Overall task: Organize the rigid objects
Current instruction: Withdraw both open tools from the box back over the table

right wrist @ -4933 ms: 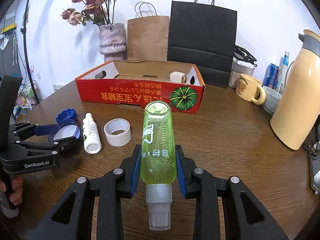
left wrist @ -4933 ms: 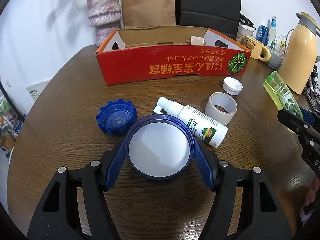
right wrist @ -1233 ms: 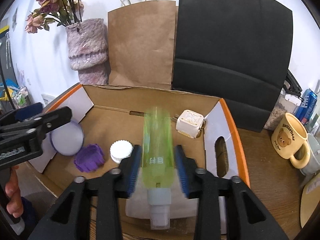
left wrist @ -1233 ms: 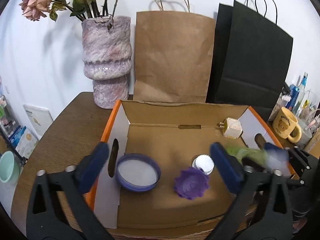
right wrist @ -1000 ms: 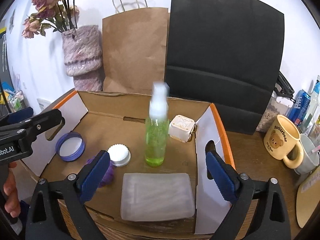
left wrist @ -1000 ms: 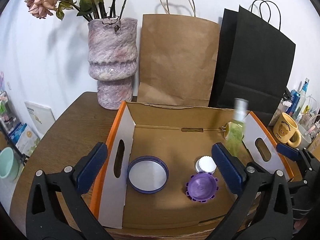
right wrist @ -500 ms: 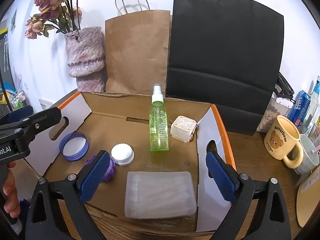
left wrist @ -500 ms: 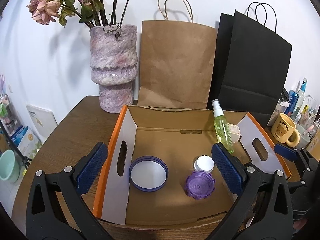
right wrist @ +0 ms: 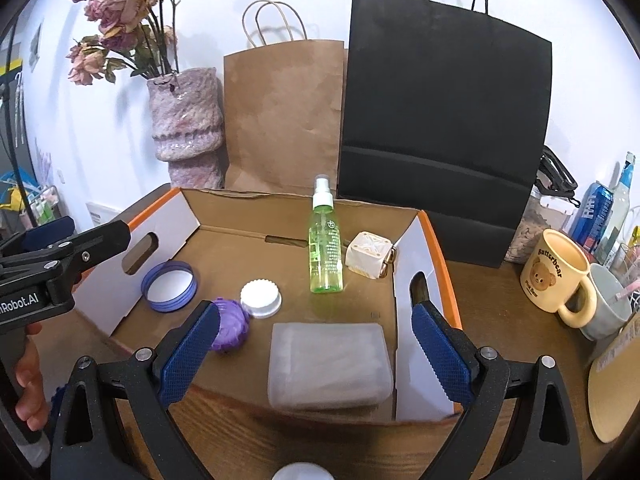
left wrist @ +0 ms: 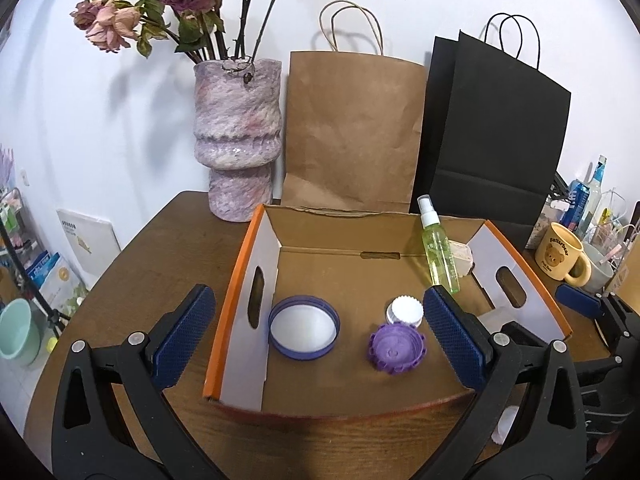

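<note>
An open cardboard box [left wrist: 236, 280] [right wrist: 436, 240] stands on the brown table. Inside it a green spray bottle [left wrist: 438, 250] [right wrist: 325, 248] stands upright near the back wall. A blue-rimmed lid [left wrist: 304, 327] [right wrist: 169, 280], a purple cap [left wrist: 396, 350] [right wrist: 230, 326], a white cap [left wrist: 405, 312] [right wrist: 261, 298], a beige cube [right wrist: 369, 260] and a clear flat case [right wrist: 328, 364] lie on the box floor. My left gripper [left wrist: 318, 336] is open and empty above the box's front. My right gripper [right wrist: 316, 354] is open and empty, also in front of the box.
A purple vase [left wrist: 237, 148] with dried roses, a brown paper bag [left wrist: 352, 136] and a black paper bag [left wrist: 492, 136] stand behind the box. A bear mug [right wrist: 554, 276], cans and bottles crowd the right. A white cap [right wrist: 302, 472] shows at the bottom edge.
Both grippers let go of their loads: the blue lid lies in the box and the green bottle stands upright inside. Both grippers have since drawn back slightly, open.
</note>
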{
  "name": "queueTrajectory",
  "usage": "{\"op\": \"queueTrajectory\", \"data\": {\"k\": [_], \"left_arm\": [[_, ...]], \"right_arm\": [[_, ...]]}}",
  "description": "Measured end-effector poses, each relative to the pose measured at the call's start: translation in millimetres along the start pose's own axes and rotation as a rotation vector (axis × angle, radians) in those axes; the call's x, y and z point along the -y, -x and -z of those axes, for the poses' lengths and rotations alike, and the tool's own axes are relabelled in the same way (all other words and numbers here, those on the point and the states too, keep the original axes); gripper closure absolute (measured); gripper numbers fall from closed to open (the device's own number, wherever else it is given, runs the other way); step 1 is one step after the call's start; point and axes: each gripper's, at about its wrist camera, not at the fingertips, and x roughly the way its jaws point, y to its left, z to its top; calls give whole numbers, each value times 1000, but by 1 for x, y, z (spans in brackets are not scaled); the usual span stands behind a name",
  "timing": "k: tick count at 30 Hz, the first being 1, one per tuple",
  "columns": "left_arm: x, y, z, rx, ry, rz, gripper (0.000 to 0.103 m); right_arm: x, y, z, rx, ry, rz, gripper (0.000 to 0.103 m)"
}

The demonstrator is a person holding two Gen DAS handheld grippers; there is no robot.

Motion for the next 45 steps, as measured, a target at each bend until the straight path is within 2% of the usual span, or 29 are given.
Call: {"op": "queueTrajectory", "data": {"k": [20,27,38,45], "left_arm": [[-27,58,38,-21,19,-3,0],[-38,84,57,-28,-8,2,0],[-54,110,87,-63,-42,-13,0],[-76,118,109,-114,-50,-33,0]], "right_arm": [[-31,70,45,23,25,-38,3],[-53,88,67,9,49,-74,3],[-89,105,94,-14,89,-108,3],[-111,106,106,-43,137,-147,3]]}}
